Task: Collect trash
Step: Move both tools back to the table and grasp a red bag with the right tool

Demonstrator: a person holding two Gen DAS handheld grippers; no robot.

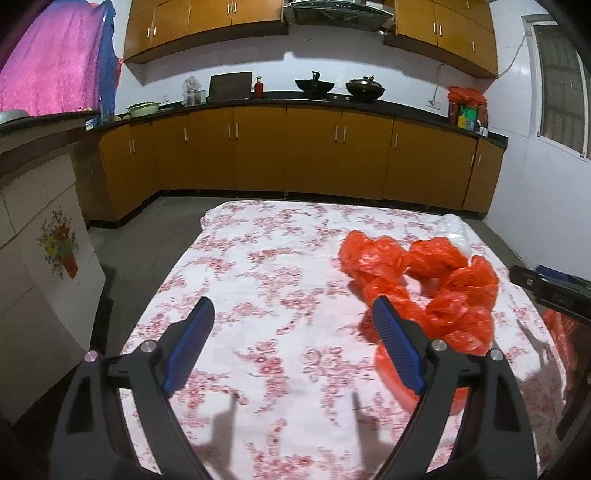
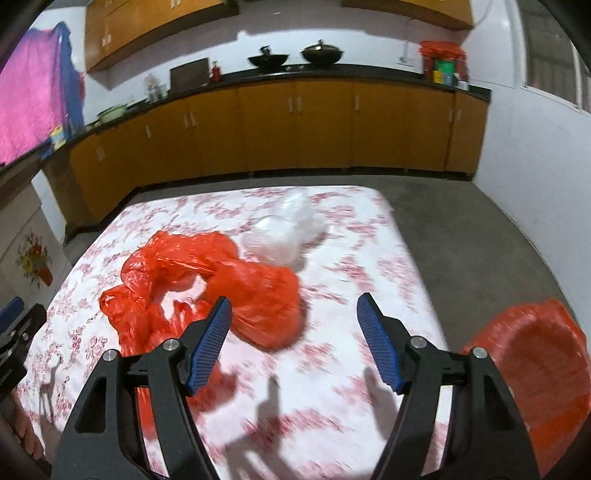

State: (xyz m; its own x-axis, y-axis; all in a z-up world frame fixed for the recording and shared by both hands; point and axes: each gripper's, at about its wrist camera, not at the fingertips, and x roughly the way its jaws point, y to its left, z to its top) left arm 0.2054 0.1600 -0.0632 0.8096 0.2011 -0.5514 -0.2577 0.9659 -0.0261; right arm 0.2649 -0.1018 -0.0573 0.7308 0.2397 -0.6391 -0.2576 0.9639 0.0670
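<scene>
A crumpled red plastic bag (image 2: 207,291) lies on the worktop (image 1: 280,280), which wears a white cloth with a pink flower print. In the left wrist view it sprawls to the right of middle (image 1: 424,291); in the right wrist view it sits left of middle. Just beyond it, touching its far edge, rests a clear plastic bag (image 2: 284,236), of which the left view catches only a corner (image 1: 456,230).

The left tongs (image 1: 293,321) are spread wide above the cloth with nothing between them; the right-hand finger overlaps the red bag's near edge in the picture, though whether it touches is hard to tell. The right tongs (image 2: 293,314) are also spread and empty, the left-hand finger in front of the bag's near side.

Off the worktop's near right corner stands a bin lined with red plastic (image 2: 535,376), seen properly only from the right wrist; the left view shows a sliver of red there.

Around the worktop is a grey concrete floor (image 2: 461,221). Beyond it runs a row of orange cabinets (image 1: 314,162) under a black counter carrying two dark woks (image 1: 314,85), a red bottle (image 1: 258,88) and a red bag of goods (image 1: 466,107). A pink cloth (image 1: 51,62) hangs far left. The left view alone shows the range hood (image 1: 338,13).
</scene>
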